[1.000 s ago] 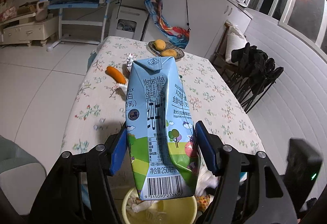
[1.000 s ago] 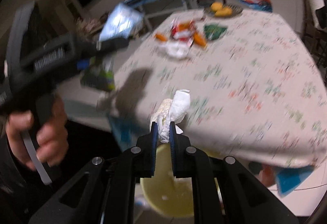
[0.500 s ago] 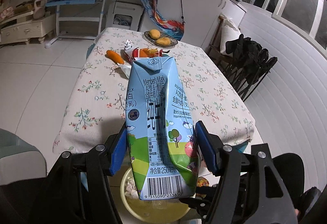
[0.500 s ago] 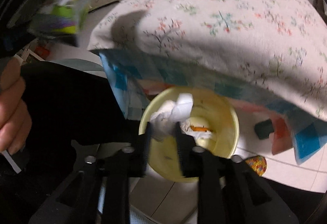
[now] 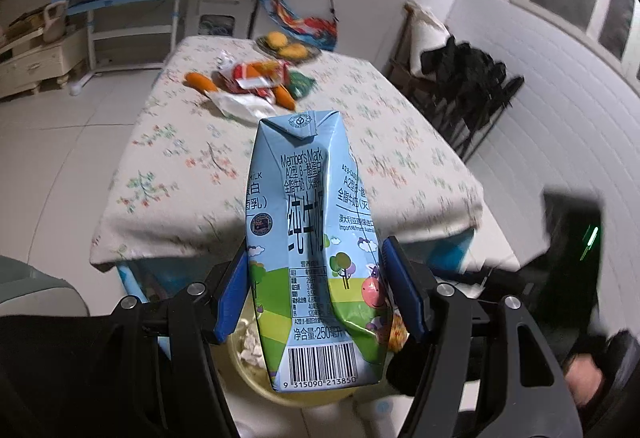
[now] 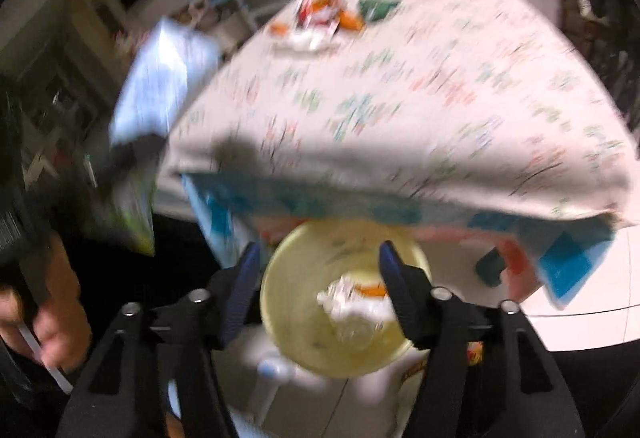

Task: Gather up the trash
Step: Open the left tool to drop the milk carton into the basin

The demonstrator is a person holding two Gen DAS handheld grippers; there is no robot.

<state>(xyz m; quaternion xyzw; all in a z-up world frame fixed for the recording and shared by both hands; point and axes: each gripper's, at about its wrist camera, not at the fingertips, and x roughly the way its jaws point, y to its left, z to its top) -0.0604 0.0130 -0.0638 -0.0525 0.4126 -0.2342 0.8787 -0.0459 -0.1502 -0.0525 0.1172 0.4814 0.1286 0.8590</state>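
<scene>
The left gripper (image 5: 316,294) pinches a light blue milk carton (image 5: 312,234) by its lower half, the blue fingers (image 5: 402,294) pressed against the carton's two sides. The carton stands upright in the grip, barcode end nearest the camera, folded top pointing away. It hangs just above the yellow bin (image 5: 256,362), whose rim and a few white scraps show under the carton's bottom edge.

The right gripper (image 6: 316,290) is over the same yellow bin (image 6: 296,326), and its fingers (image 6: 394,290) are spreading apart with nothing between them. Seen through the gap, crumpled white paper (image 6: 344,298) and an orange scrap (image 6: 370,290) lie inside the bin. The right wrist view is blurred, so finer detail in the bin cannot be told.

The bin sits on the floor just in front of the near edge of the worktop (image 5: 192,174), which is covered with a floral cloth. On the far part of the worktop, well apart from the bin, lie a carrot (image 5: 198,80), a second carrot (image 5: 285,97), red and white wrappers (image 5: 256,76), a green packet (image 5: 301,84) and a white packet (image 5: 240,104). Beyond them, near the far edge, is a dish of yellow fruit (image 5: 286,46).

In the right wrist view a person's hand (image 6: 44,302) holds the left gripper's handle to the left of the bin, the blurred carton above it.
</scene>
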